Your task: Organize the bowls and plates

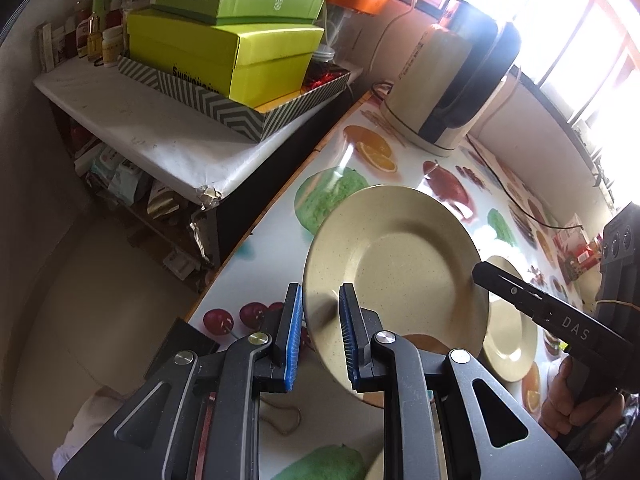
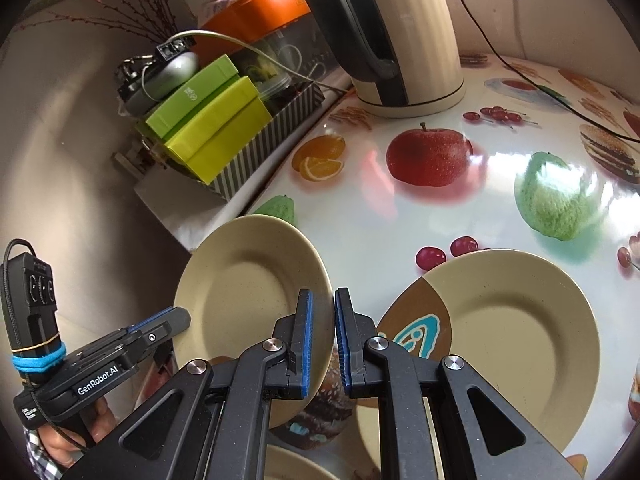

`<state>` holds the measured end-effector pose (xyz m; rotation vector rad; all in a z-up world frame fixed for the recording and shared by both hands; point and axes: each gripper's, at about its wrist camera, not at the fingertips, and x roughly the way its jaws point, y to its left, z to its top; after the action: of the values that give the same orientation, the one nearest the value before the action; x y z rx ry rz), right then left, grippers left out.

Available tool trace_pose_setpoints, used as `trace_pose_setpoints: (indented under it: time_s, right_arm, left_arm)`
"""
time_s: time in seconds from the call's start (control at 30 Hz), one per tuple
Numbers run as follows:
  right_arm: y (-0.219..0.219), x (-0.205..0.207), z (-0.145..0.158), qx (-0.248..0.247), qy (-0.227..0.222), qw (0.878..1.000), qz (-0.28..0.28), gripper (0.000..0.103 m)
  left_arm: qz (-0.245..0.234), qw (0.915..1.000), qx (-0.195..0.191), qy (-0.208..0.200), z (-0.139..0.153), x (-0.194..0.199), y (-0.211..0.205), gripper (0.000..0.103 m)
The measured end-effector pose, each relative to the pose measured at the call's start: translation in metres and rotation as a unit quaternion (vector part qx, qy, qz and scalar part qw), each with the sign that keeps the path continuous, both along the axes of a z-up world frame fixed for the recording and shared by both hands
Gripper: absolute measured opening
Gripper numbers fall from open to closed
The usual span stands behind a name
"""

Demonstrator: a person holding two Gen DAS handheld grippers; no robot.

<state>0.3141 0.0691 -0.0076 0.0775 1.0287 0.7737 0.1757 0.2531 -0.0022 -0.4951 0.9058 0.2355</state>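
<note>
Step in hand: a transfer, by my read. A beige plate (image 2: 248, 300) hangs tilted above the fruit-print table (image 2: 400, 224), lower centre-left of the right wrist view, with both tools at its rim.

Left gripper (image 1: 318, 326): blue pads straddle the near rim with a gap on the left side, so I can't tell whether it's clamped or just loose around it.

Right gripper (image 2: 323, 338): jaws nearly together around the plate's right edge; looks pinched, but contact isn't clear.

A second plate (image 2: 508, 336) lies flat on the table, lower right of that view, beside the held one.

Next move, likely: carry the held plate over, level it, and lower it centred onto the flat one before letting go.

Readable text: "GenRobot.AI" on the left tool, lower left of right view; "DAS" on the right tool, right edge of left view. The yellow-green box (image 1: 224, 56), upper left, has print I can't read.
</note>
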Motion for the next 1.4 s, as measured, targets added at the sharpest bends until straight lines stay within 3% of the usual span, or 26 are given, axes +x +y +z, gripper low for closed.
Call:
trace_pose_setpoints:
  time_s: [0.73,1.4]
  right_arm:
    - [-0.054,-0.068,0.029,0.015,-0.019,0.999,-0.023,0.012]
    - [-0.099,-0.121,0.008,0.005,0.0,0.999,-0.049,0.012]
  left_arm:
    - [-0.03,0.9995,0.007,-0.012,0.018,-0.055,-0.048,0.019]
    - [-0.048,0.9988,-0.001,0.011,0.0,-0.092,-0.084,0.019]
